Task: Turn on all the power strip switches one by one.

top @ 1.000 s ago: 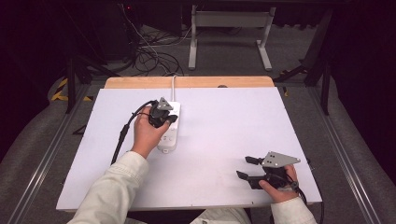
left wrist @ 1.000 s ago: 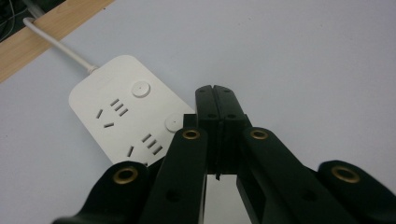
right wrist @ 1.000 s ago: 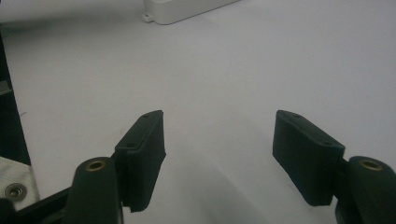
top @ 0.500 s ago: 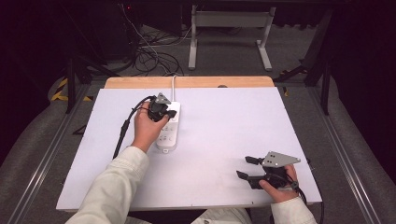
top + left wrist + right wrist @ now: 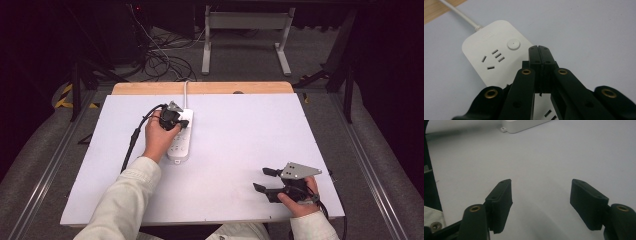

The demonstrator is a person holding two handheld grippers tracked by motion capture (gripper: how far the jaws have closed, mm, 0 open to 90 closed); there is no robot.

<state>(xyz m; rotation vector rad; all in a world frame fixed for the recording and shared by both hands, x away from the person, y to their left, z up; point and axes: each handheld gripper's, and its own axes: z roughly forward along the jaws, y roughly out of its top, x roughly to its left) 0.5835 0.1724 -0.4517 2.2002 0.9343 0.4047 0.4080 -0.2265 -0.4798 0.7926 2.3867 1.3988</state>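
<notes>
A white power strip (image 5: 181,142) lies lengthways on the white table top (image 5: 240,130), left of centre, with its cable (image 5: 185,88) running off the far edge. My left gripper (image 5: 173,118) hovers over the strip's far end. In the left gripper view the left gripper (image 5: 539,50) is shut with nothing between its jaws, its tip just beside the strip's round button (image 5: 513,45) and a socket (image 5: 492,58). My right gripper (image 5: 260,179) stands open near the front right of the table. In the right gripper view it (image 5: 540,195) holds nothing, and the strip's near end (image 5: 524,125) lies farther off.
A bare wooden strip (image 5: 225,88) shows along the table's far edge. Behind the table are loose cables (image 5: 165,55) on the floor and a metal stand (image 5: 245,35). A black cable (image 5: 132,142) trails from the left gripper across the table's left part.
My left gripper has crept slightly farther along the power strip toward its far end. The right gripper has stayed still and open.
</notes>
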